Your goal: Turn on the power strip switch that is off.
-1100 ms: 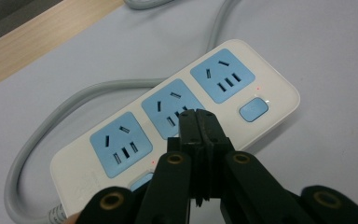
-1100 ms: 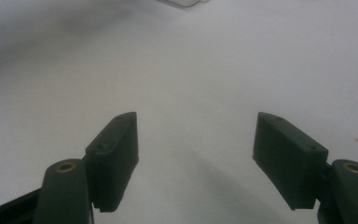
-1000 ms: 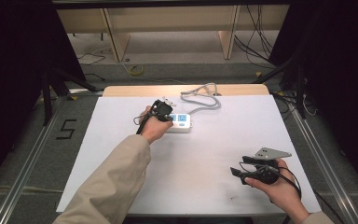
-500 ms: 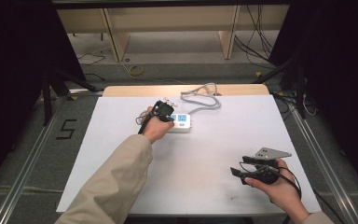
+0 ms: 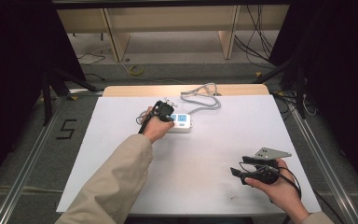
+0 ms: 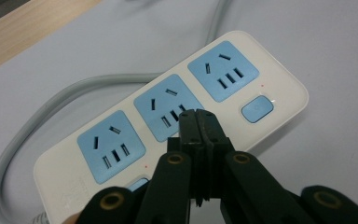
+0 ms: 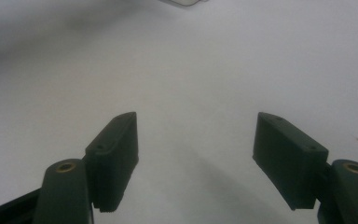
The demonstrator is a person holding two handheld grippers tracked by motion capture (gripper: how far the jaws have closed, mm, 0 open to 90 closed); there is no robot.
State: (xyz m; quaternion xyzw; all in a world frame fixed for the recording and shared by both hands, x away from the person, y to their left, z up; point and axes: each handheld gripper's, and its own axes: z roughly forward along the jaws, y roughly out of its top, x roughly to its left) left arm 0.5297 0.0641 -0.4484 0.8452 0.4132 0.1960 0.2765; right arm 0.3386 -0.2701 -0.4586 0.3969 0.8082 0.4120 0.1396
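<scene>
Left gripper hovers over the power strip, jaws pressed together with nothing between them, tips over the lower edge of the middle socket. In the high view the left gripper sits at the strip's left end, far-centre of the white tabletop.

Progress, as a judgement: the work looks like pressing one of the strip's blue switches with the closed jaw tips. Approach is done; whether any press has landed cannot be told. The switch at the right end stands well clear of the tips; another blue switch peeks out just beside the jaw linkage, mostly hidden.

Right gripper is idle, jaws wide apart and empty over bare tabletop; in the high view it rests in the hand at the near right, well apart from the strip.

Power strip: white, rounded corners, three pale-blue socket faces in a row, no plugs in. Small red dots beside sockets. Grey cable leaves one end and loops toward the far edge.
</scene>
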